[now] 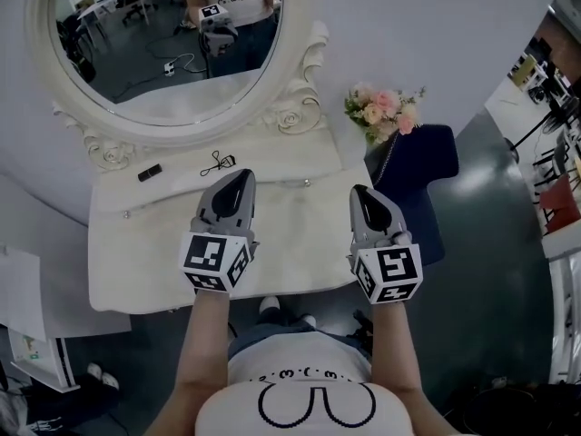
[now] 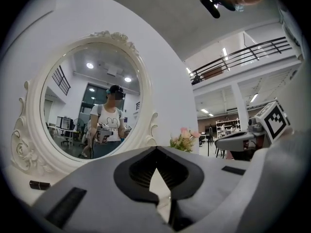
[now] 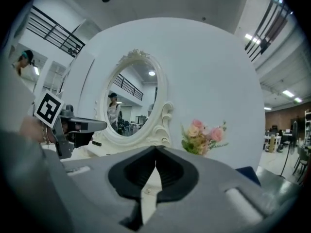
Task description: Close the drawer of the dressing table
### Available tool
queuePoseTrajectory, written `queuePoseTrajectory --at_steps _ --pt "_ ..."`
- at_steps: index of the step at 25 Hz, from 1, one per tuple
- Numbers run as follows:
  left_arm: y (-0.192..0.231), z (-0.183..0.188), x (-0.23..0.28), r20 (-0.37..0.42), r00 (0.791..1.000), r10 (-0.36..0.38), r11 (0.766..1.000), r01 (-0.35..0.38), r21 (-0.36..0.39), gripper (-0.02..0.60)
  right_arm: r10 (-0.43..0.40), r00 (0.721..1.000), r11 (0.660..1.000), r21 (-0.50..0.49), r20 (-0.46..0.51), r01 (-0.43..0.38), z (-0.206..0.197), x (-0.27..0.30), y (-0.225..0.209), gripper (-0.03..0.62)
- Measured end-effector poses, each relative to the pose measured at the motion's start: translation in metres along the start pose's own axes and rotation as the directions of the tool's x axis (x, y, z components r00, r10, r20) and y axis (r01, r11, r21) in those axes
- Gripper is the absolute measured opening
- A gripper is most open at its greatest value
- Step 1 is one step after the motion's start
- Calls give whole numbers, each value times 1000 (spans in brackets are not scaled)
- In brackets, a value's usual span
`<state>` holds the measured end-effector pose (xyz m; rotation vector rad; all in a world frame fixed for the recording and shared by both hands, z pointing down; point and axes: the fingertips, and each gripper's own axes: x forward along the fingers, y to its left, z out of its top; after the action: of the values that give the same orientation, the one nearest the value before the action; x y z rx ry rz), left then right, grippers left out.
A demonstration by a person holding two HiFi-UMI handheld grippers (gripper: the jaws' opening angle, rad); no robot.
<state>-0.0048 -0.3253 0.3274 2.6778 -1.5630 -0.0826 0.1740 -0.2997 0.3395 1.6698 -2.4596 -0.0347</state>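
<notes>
1. Your left gripper (image 1: 241,178) has its grey, black-lined jaws together at the tips with nothing between them. It hovers over the middle of the dressing table (image 1: 300,243), pointing towards the back edge.
2. Your right gripper (image 1: 359,192) is likewise closed and empty, above the right front corner.
3. The drawer (image 1: 281,186) is a long, narrow white front with small round knobs (image 1: 306,182), running across the table beneath the back shelf. It looks pushed in, though I cannot tell whether it is flush.
4. The oval mirror (image 1: 168,34) has a carved, scrolled white frame and stands along the back edge.
5. On the smooth shelf below it lie a small black block (image 1: 150,172) towards the left and a thin wire eyelash curler (image 1: 216,163) at the middle.
6. Pink flowers (image 1: 386,112) stand by the back right corner, and a navy padded seat (image 1: 422,180) sits beside the right edge.
</notes>
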Motion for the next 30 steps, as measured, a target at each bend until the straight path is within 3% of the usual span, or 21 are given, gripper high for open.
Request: queuePoseTrajectory --at_steps 11,30 --pt "-14 52 10 80 996 -29 994 20 106 -3 -62 989 996 -53 132 69 63 -24 -29 0" --pt "-14 72 12 119 992 -40 991 25 129 -3 -69 988 992 -92 139 83 79 -26 -30 -2"
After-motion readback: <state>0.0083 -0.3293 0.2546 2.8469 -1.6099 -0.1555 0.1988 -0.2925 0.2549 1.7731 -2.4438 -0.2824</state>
